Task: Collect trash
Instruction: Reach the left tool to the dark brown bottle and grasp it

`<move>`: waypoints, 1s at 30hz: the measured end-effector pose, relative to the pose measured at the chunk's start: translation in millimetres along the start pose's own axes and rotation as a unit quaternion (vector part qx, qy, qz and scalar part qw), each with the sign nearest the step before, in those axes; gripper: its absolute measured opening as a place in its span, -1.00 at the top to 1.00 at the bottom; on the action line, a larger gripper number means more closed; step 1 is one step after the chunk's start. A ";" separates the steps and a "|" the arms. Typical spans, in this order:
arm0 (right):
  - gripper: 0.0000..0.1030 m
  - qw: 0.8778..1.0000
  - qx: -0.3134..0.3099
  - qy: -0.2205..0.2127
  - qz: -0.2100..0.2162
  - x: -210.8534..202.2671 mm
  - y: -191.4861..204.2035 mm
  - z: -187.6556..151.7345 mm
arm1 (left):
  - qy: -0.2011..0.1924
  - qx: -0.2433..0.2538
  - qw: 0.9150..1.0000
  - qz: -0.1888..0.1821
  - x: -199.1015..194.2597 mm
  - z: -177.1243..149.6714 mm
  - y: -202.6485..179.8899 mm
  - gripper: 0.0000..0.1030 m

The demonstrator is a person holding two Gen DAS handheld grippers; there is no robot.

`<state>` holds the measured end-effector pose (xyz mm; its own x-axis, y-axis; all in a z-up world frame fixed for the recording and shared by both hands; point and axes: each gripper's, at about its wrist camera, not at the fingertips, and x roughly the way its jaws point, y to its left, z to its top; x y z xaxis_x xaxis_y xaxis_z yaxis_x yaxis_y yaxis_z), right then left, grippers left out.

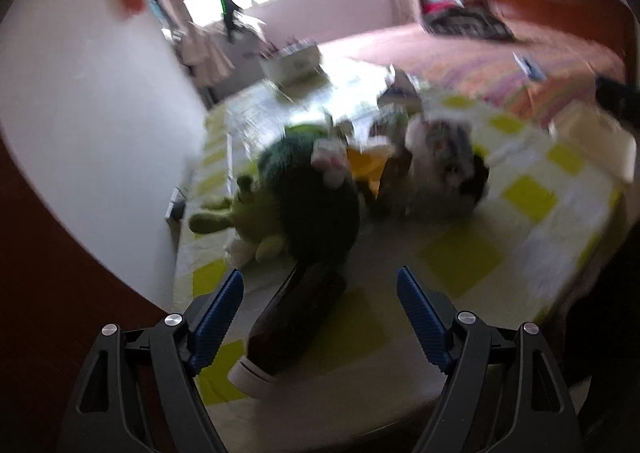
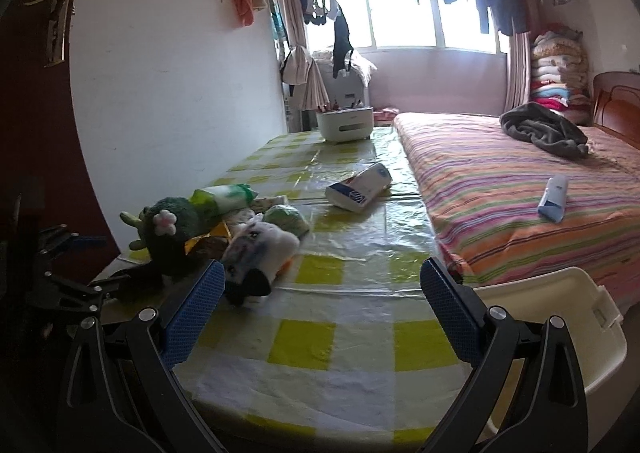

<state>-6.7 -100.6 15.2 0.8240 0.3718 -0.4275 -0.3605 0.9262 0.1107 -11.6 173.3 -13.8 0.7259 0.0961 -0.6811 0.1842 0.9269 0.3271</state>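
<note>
A table with a yellow-checked plastic cloth (image 2: pixel 340 337) holds a heap of stuff. In the right wrist view a green-white wrapper (image 2: pixel 224 197), a crumpled greenish bag (image 2: pixel 288 219), a yellow-orange wrapper (image 2: pixel 208 239) and a blue-white packet (image 2: pixel 358 187) lie there. A dark bottle with a white cap (image 1: pixel 292 325) lies between the jaws of my left gripper (image 1: pixel 320 317), which is open and blurred. My right gripper (image 2: pixel 322 311) is open and empty above the near table edge. A cream bin (image 2: pixel 560 337) stands at the right.
A green plush toy (image 2: pixel 172 233) and a white-black plush toy (image 2: pixel 256 257) sit among the heap. A white organiser box (image 2: pixel 345 125) stands at the table's far end. A striped bed (image 2: pixel 520 193) with a blue-white tube (image 2: pixel 554 197) borders the table's right. A wall runs along the left.
</note>
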 end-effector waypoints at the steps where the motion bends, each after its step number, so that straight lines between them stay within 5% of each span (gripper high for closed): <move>1: -0.88 1.000 -0.002 0.001 0.001 0.3 1.8 -0.4 | 0.009 0.014 1.000 -0.011 4.9 -0.7 1.6 -0.49; 4: -0.88 1.000 -0.007 0.004 0.003 -1.2 5.3 -1.9 | 0.039 0.052 0.997 -0.038 20.4 -2.6 6.5 -0.49; 12: -0.88 1.000 -0.014 0.009 0.017 -1.1 12.4 -2.1 | 0.083 0.049 0.992 -0.082 48.1 -1.4 14.7 -0.48; 19: -0.88 0.998 0.001 0.026 0.050 17.1 13.4 3.9 | 0.105 0.017 0.991 -0.082 63.5 -6.5 20.5 -0.08; 30: -0.88 0.971 0.086 0.169 0.144 140.2 13.2 9.3 | 0.080 -0.068 0.991 -0.085 57.1 -13.6 30.7 0.07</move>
<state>108.2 -35.7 -34.9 0.4984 0.6020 -0.6238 -0.4524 0.7944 0.4052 26.5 212.2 -51.5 0.5764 -0.0190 -0.8169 0.1953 0.9740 0.1151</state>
